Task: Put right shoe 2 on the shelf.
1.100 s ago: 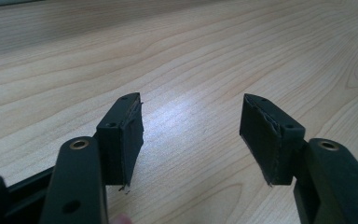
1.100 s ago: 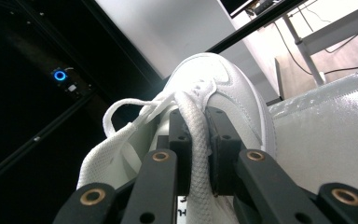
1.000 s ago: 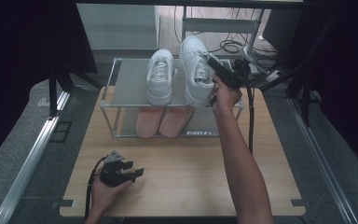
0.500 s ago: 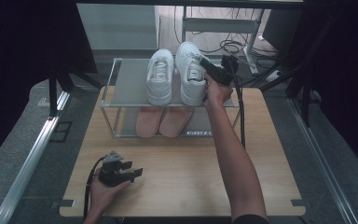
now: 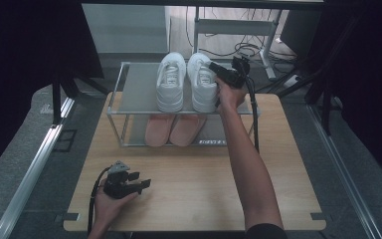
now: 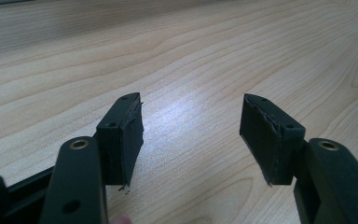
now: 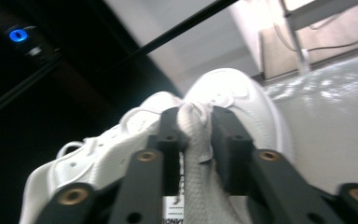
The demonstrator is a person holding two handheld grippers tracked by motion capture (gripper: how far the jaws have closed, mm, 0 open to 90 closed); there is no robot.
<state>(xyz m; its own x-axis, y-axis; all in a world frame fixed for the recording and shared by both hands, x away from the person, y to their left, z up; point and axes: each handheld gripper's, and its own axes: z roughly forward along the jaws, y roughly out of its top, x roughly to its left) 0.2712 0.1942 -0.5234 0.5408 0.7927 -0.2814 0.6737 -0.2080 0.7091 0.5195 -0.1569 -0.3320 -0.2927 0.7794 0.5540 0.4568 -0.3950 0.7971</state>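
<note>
R gripper (image 7: 193, 128) jaws just been opening, still around tongue of R white shoe (image 5: 202, 84) on rack (image 5: 139, 89) top, back of table (image 5: 189, 184). L gripper (image 6: 191, 135) jaws apart, empty, near front-left corner.

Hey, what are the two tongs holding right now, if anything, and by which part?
The right tongs have the right-hand white sneaker by its tongue, between jaws that have just been opening; whether they press cannot be told. The left tongs are open over the wooden table, holding nothing.
</note>
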